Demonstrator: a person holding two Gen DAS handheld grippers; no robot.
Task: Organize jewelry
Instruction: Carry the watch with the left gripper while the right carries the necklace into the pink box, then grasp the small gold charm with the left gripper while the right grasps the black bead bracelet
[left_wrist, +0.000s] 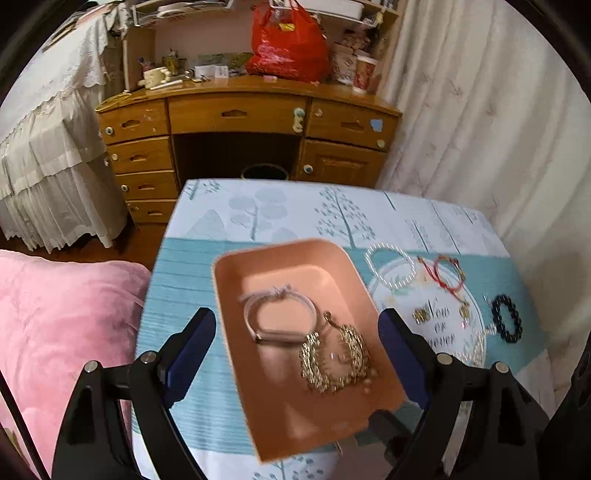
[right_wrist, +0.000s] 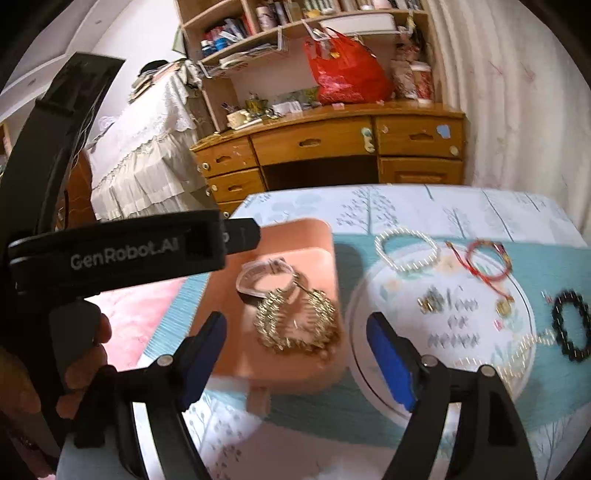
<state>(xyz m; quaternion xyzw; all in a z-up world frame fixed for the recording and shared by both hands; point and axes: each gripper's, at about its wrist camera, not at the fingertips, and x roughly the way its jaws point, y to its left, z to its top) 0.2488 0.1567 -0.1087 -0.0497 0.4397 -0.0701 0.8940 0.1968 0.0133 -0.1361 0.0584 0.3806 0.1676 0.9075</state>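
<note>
Two pieces are already being kept in the pink tray (left_wrist: 258, 398) mid-table: a pale band bracelet (left_wrist: 279, 315) and a chunky gold chain (left_wrist: 334, 360). Still being left out on the tablecloth (left_wrist: 184, 288): pearl bracelet (left_wrist: 389, 264), red cord bracelet (left_wrist: 448, 275), black bead bracelet (left_wrist: 506, 323). Left gripper (left_wrist: 297, 356) and right gripper (right_wrist: 295, 354) are both being held wide apart, empty.

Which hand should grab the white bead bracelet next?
Probably the right. The right gripper is open and empty, with the white bead bracelet just ahead to its right. The left gripper, also open, hovers over the pink tray.
</note>
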